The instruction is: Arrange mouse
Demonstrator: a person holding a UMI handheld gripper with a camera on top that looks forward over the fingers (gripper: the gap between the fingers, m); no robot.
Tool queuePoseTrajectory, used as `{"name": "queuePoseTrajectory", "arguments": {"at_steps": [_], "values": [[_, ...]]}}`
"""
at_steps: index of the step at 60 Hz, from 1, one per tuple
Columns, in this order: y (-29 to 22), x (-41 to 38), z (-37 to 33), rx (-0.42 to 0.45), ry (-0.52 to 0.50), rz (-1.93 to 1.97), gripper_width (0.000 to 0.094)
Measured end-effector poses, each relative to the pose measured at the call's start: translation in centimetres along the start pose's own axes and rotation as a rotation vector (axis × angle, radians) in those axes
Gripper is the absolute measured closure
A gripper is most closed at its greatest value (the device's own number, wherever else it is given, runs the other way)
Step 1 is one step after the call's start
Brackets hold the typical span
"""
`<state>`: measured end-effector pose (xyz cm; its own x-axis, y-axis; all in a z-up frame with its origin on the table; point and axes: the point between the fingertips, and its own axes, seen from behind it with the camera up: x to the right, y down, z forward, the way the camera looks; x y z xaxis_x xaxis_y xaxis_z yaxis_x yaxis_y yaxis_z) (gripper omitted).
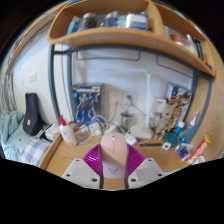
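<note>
The tongs point(115, 160) reach over the table point(70, 155), with a small object point(114, 149) standing between their fingers; whether the fingers press it cannot be told. Beyond them, cables point(130, 118) and clutter lie against the wall. To their left stand bottles point(68, 131), with a bed point(20, 140) further left. Pens point(188, 148) lie to their right. A shelf point(120, 38) above carries containers point(100, 19).

Magenta pads point(97, 156) on pale grey gripper point(113, 165) fingers. Pale beige object between them, identity unclear. Light wood desk point(62, 158) below, wood shelf point(120, 38) above. White wall point(130, 72) beyond. Black bag point(33, 113) far left.
</note>
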<state>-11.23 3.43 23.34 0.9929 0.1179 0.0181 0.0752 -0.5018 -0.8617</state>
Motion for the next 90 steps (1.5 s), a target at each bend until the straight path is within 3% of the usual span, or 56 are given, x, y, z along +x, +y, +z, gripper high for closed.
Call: {"name": "queuePoseTrajectory", "arguments": {"at_steps": [7, 15, 23, 35, 46, 52, 62, 68, 69, 72, 83, 90], "values": [[-2.8, 9.7, -3.9, 0.079, 0.097, -0.010, 0.0657], [-0.9, 19.1, -4.8, 0.088, 0.161, 0.003, 0.0657], [7.4, 26.4, -2.7, -0.062, 0.225, -0.022, 0.0659], [21.0, 29.1, 1.2, -0.295, 0.185, 0.042, 0.0645], [28.3, 27.6, 3.1, -0.420, 0.123, 0.059, 0.0628], [28.2, 27.5, 3.2, -0.395, 0.125, 0.075, 0.0592], [28.2, 27.8, 3.2, -0.430, 0.124, 0.077, 0.0492], [28.1, 28.2, 2.7, -0.462, 0.144, 0.082, 0.0344], [28.1, 28.0, 2.6, -0.465, 0.140, 0.081, 0.0247], [27.5, 27.8, 2.2, -0.469, 0.134, 0.082, 0.0171], [21.2, 27.0, -1.1, -0.413, 0.135, 0.087, 0.0158], [15.7, 26.9, -3.8, -0.323, 0.158, 0.101, 0.0159]]}}
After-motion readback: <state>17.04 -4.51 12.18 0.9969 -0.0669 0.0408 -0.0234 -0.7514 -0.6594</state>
